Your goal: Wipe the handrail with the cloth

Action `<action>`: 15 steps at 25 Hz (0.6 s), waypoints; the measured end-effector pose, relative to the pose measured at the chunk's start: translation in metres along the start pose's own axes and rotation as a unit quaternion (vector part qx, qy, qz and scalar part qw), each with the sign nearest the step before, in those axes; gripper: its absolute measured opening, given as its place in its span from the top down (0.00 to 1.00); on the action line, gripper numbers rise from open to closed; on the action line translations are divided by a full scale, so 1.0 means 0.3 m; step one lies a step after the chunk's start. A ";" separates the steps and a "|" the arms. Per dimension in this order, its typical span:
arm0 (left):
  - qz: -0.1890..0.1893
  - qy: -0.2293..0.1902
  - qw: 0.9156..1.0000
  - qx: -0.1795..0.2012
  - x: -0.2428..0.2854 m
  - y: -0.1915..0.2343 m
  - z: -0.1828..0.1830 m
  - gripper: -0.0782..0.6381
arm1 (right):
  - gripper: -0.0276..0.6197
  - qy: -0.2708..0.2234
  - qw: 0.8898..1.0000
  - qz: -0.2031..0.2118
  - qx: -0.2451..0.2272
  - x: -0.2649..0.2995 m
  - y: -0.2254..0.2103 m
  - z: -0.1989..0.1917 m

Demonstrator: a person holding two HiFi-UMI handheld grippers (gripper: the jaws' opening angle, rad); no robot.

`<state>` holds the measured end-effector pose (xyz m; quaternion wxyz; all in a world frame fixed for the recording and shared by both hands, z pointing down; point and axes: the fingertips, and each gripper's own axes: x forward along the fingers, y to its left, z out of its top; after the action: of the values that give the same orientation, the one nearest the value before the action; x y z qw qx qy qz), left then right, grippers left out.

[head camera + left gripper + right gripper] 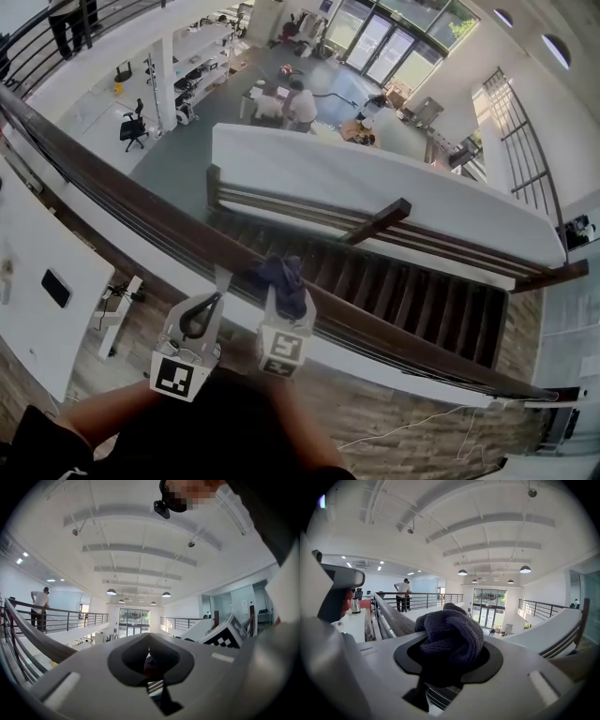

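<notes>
- The cloth (pixel 452 637), dark blue and bunched, sits on the dark wooden handrail (pixel 122 202), clamped in the right claw (pixel 449 660).
- The left claw (pixel 151 660) is pressed together with nothing between its jaws. It hangs just beside the cloth, and in the head view its tip seems to touch the rail.
- Below the rail, a staircase (pixel 403 291) descends.
</notes>
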<state>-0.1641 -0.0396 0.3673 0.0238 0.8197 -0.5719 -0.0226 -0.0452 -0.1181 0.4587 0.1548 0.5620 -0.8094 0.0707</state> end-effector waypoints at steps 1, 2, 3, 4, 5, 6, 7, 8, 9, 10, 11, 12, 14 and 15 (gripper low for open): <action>-0.001 0.000 1.000 0.000 0.000 -0.005 0.001 0.89 | 0.69 0.001 1.000 -0.001 0.001 -0.003 -0.005 -0.001; -0.001 0.001 1.000 0.000 0.000 -0.008 0.001 0.89 | 0.69 0.001 1.000 -0.002 0.002 -0.006 -0.010 -0.001; -0.002 0.004 1.000 -0.001 0.001 -0.011 -0.002 0.89 | 0.69 0.000 1.000 -0.004 0.003 -0.009 -0.015 0.000; -0.002 0.006 1.000 -0.002 0.002 -0.012 -0.006 0.89 | 0.69 -0.004 1.000 -0.007 0.005 -0.011 -0.020 0.001; -0.002 0.008 1.000 -0.002 0.005 -0.012 -0.010 0.89 | 0.69 -0.007 1.000 -0.010 0.006 -0.012 -0.025 0.001; -0.002 0.008 1.000 -0.001 0.008 -0.010 -0.012 0.89 | 0.69 -0.009 1.000 -0.012 0.006 -0.013 -0.029 -0.003; -0.002 0.006 1.000 0.001 0.011 -0.007 -0.012 0.89 | 0.69 -0.007 1.000 -0.013 0.005 -0.015 -0.031 -0.010; -0.002 0.005 1.000 0.003 0.015 -0.004 -0.010 0.89 | 0.69 -0.006 1.000 -0.014 0.004 -0.016 -0.032 -0.015; -0.003 0.005 1.000 0.005 0.019 -0.003 -0.008 0.89 | 0.69 -0.006 1.000 -0.015 0.003 -0.018 -0.035 -0.018; -0.004 0.004 1.000 0.005 0.025 -0.003 -0.006 0.89 | 0.69 -0.009 1.000 -0.018 0.002 -0.019 -0.040 -0.019; -0.006 0.004 1.000 0.004 0.030 -0.006 -0.005 0.89 | 0.69 -0.013 1.000 -0.020 0.001 -0.020 -0.044 -0.020; -0.008 0.004 1.000 0.004 0.034 -0.008 -0.006 0.89 | 0.69 -0.017 1.000 -0.023 0.002 -0.021 -0.046 -0.018; -0.013 0.006 1.000 0.002 0.041 -0.010 -0.012 0.89 | 0.69 -0.023 0.999 -0.027 0.002 -0.021 -0.045 -0.014; -0.016 0.007 1.000 0.001 0.044 -0.010 -0.015 0.89 | 0.69 -0.026 0.999 -0.029 0.000 -0.022 -0.046 -0.016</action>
<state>-0.1566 -0.0508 0.3716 0.0270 0.8287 -0.5587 -0.0170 -0.0295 -0.1158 0.4602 0.1358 0.5871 -0.7964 0.0516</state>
